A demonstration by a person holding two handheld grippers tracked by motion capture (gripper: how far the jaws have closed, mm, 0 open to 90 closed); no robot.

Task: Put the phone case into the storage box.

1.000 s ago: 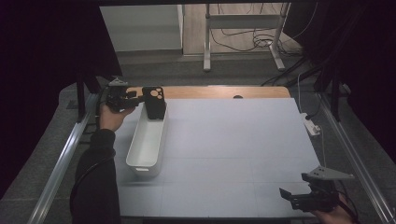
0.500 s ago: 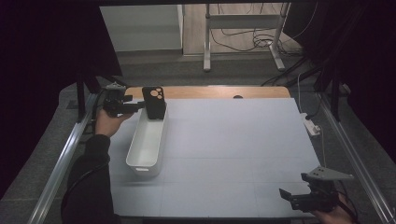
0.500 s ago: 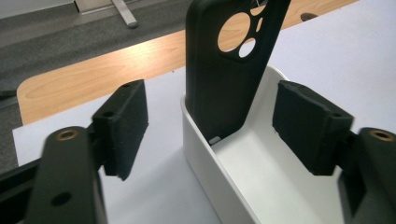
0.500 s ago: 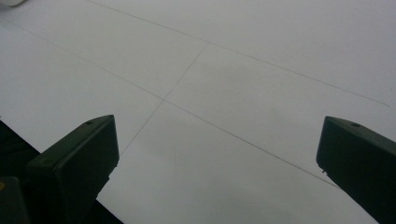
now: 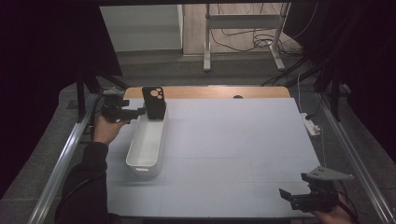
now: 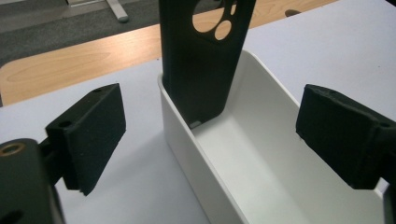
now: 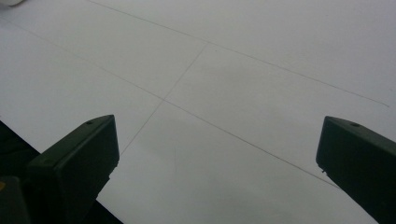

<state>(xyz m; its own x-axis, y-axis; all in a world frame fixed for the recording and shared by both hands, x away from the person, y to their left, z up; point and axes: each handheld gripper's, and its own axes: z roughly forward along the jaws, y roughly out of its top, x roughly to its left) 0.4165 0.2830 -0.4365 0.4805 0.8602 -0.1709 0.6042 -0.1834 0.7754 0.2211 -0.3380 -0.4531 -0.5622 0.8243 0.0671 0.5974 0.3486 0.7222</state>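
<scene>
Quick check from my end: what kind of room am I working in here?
Probably a lab or recording workspace, not a home. A white-covered table sits inside a metal rail frame, dark curtains hang alongside, and loose cables trail under an equipment stand behind.

Dim room, grey floor (image 5: 154,65), metal stand (image 5: 243,28)

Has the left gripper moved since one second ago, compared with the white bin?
Yes. The left gripper has drawn back to the left, away from the phone case standing in the white bin. Its jaws have just been opening, off the case.
</scene>
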